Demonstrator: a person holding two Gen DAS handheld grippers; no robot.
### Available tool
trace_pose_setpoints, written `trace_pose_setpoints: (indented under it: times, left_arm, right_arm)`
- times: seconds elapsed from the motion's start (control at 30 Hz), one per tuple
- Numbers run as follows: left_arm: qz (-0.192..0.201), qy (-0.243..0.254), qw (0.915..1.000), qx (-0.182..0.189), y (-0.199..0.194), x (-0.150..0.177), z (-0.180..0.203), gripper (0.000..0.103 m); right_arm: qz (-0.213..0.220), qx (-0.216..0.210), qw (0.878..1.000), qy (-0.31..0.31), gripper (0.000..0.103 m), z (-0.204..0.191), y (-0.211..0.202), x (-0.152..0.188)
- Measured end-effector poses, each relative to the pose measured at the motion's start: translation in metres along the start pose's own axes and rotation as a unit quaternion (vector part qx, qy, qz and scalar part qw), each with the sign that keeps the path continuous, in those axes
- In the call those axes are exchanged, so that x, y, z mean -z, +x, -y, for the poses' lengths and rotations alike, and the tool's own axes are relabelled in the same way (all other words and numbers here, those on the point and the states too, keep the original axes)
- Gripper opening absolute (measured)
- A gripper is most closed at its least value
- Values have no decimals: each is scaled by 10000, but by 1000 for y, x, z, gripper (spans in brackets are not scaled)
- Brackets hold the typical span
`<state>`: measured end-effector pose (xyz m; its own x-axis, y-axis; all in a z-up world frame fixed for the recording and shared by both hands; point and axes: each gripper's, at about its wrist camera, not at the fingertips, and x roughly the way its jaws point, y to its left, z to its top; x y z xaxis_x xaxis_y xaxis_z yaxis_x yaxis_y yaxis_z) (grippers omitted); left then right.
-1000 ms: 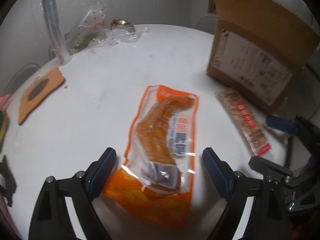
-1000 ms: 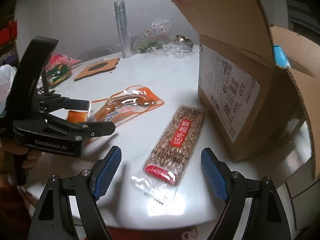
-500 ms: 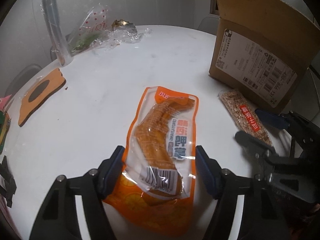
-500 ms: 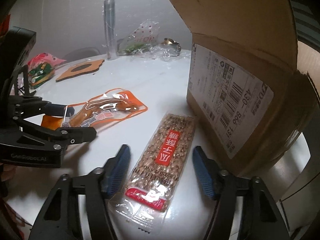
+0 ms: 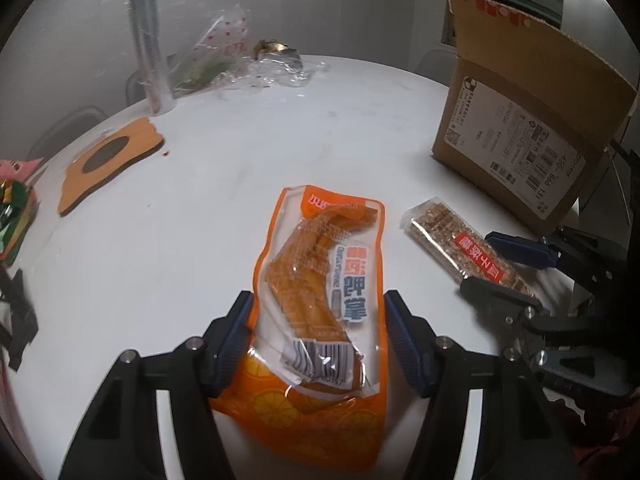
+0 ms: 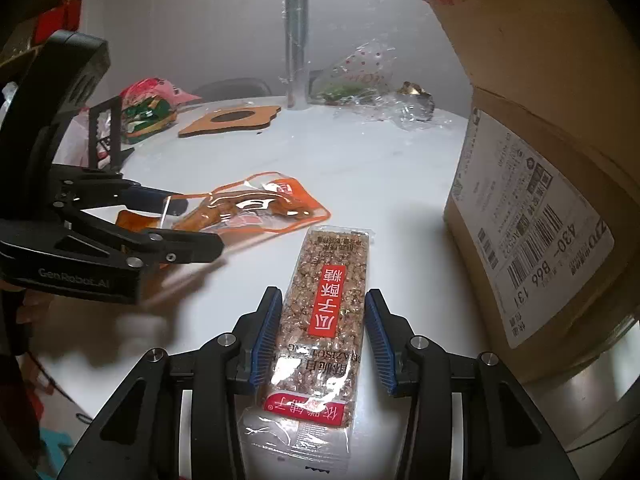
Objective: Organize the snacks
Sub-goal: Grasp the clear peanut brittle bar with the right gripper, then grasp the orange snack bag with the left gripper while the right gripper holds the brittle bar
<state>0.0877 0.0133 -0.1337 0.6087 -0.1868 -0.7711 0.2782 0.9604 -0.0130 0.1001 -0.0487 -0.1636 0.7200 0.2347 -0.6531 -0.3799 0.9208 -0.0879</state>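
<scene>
An orange snack pouch lies on the white round table. My left gripper straddles its near half, jaws closed in against both edges. A brown seed brittle bar with a red label lies to its right, beside the open cardboard box. My right gripper straddles the bar, its blue pads touching both long sides. The bar and box also show in the left wrist view, the pouch in the right wrist view.
At the table's far side stand a clear wrapped tube, crumpled cellophane bags and a brown cork mat. Green and pink snack bags sit at the left edge.
Both grippers moved forward over their snacks and their jaws narrowed from wide open onto the pouch and the bar.
</scene>
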Motion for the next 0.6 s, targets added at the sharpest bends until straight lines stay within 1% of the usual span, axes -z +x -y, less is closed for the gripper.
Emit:
trace_pose_setpoints:
  times: [0.17, 0.33, 0.4, 0.47, 0.6]
  left_arm:
    - [76, -240, 9997, -35, -10, 6, -4, 61]
    - [120, -385, 9991, -106, -15, 10, -3, 61]
    - [127, -423, 9990, -108, -16, 12, -3, 60]
    - [136, -455, 9988, -129, -17, 13, -3, 60]
    - [167, -546, 9983, -114, -20, 13, -5, 58]
  right_arm:
    - [11, 88, 9999, 47, 42, 0, 1, 1]
    - [32, 180, 9998, 122, 43, -3, 4, -1]
    - [51, 226, 9996, 133, 43, -4, 5, -1]
    - [69, 246, 9996, 140, 38, -5, 6, -2]
    - [83, 224, 9997, 91, 38, -6, 7, -3]
